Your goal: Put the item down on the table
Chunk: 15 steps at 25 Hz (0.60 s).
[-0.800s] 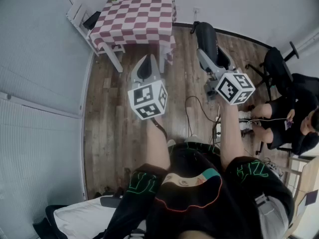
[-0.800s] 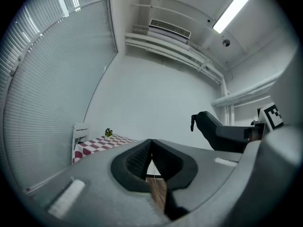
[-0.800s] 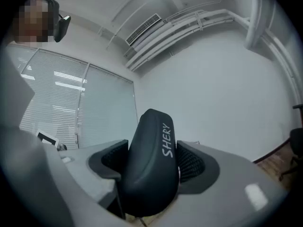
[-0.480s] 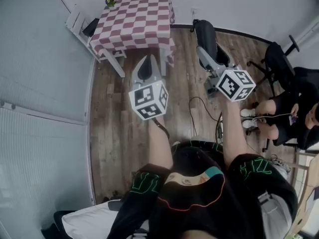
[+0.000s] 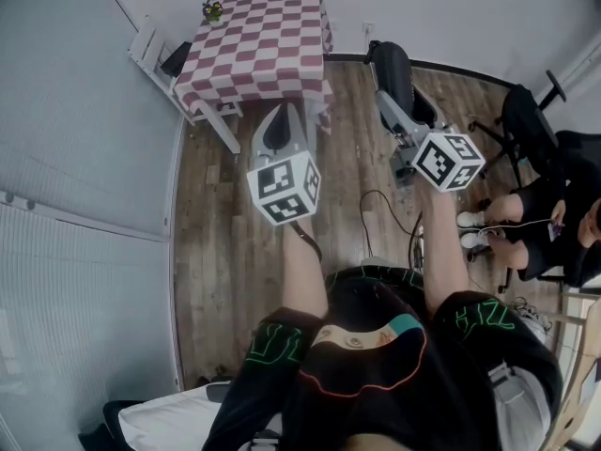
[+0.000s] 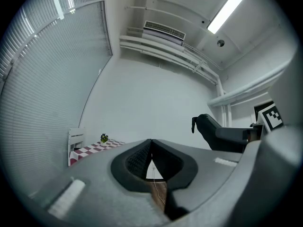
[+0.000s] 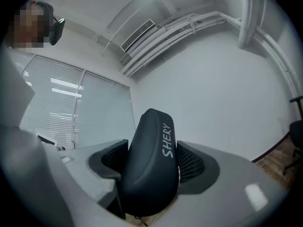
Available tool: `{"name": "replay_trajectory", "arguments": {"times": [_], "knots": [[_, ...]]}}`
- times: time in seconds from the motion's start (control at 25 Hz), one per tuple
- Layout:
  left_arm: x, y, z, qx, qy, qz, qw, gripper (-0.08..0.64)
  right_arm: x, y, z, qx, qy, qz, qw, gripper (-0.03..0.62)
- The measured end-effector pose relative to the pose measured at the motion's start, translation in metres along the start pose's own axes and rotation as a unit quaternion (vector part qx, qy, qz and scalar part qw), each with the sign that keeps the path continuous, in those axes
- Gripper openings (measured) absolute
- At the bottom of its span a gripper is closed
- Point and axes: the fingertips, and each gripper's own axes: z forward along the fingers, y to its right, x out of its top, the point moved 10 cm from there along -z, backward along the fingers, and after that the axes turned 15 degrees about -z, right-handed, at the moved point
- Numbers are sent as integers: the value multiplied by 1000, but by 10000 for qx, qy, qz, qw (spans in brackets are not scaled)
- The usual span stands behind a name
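The black case [image 7: 150, 141] sits clamped between right gripper [image 7: 152, 167] jaws.

Wood floor [image 5: 216, 233] lies under me, a thin cable [image 5: 376, 194] looping across it. Far left stand a white chair [image 5: 148, 38] and a small plant [image 5: 214, 10]. On my right a person [image 5: 526, 216] sits near a black office chair [image 5: 524, 120]. Blinds [image 5: 75, 280] line the left.

Office room: a red-and-white checked-cloth table [image 5: 258, 40] stands ahead of the left gripper [image 5: 279, 125], white slatted window blinds [image 6: 42, 79] to its left, black swivel office chair [image 5: 526, 120] far right, ceiling air-conditioning vent [image 6: 164, 32] overhead.
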Motion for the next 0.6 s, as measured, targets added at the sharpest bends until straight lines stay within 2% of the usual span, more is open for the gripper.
{"name": "replay_trajectory", "arguments": {"times": [0.36,0.48,0.6], "knots": [[4,-2,-3,-25,-15,113,9999,9,1,0,-3,-47,80,68,9999,322],[3,-4,-2,87,68,91,9999,9,0,3,0,-4,30,-10,10000,322],[2,-14,0,164,58,96,9998,9,-1,7,6,-12,98,119,9999,322]]}}
